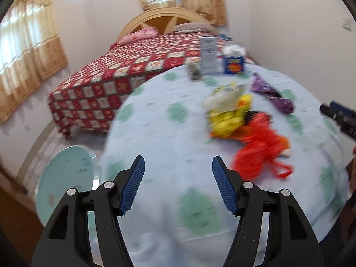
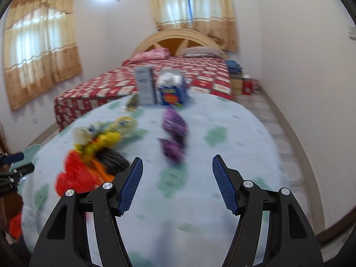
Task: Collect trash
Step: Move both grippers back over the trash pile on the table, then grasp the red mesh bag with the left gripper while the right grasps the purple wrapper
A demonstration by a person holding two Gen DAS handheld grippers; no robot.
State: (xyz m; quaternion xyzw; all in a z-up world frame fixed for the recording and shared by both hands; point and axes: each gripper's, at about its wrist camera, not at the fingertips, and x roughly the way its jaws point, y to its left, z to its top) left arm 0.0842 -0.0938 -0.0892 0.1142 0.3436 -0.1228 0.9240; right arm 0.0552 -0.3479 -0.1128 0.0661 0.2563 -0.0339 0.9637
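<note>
Bedroom walls, tan curtains (image 1: 29,51) and a bed with a red-and-white checked bedspread (image 1: 115,71) sit behind a round table under a pale blue tablecloth with green patches (image 1: 169,133). Both views are smeared by motion blur.

From its own camera, the left gripper (image 1: 178,184) hangs above bare cloth at the near side of the table, its blue ribbed pads (image 1: 133,187) spread well apart, nothing between them and nothing touched. The right gripper (image 2: 178,184) is likewise released: its pads (image 2: 223,184) stand wide over empty cloth and grasp nothing. Its tip also shows at the right edge of the left view (image 1: 338,115).

The trash lies in the middle of the table. A crumpled red plastic bag (image 1: 260,151) is nearest the left gripper, ahead and to its right; touching it farther back is a heap of yellow wrappers (image 1: 227,115). A purple wrapper (image 2: 174,133) lies apart from that heap, just ahead of the right gripper. At the far edge stand a tall pale carton (image 2: 145,84) and, just beside it, a blue box with a yellow-and-red label (image 2: 171,93), white tissue showing at its top. A small dark item (image 1: 194,71) sits beside the carton.

Printing shows on the carton and the blue box, but the blur leaves none of it readable
</note>
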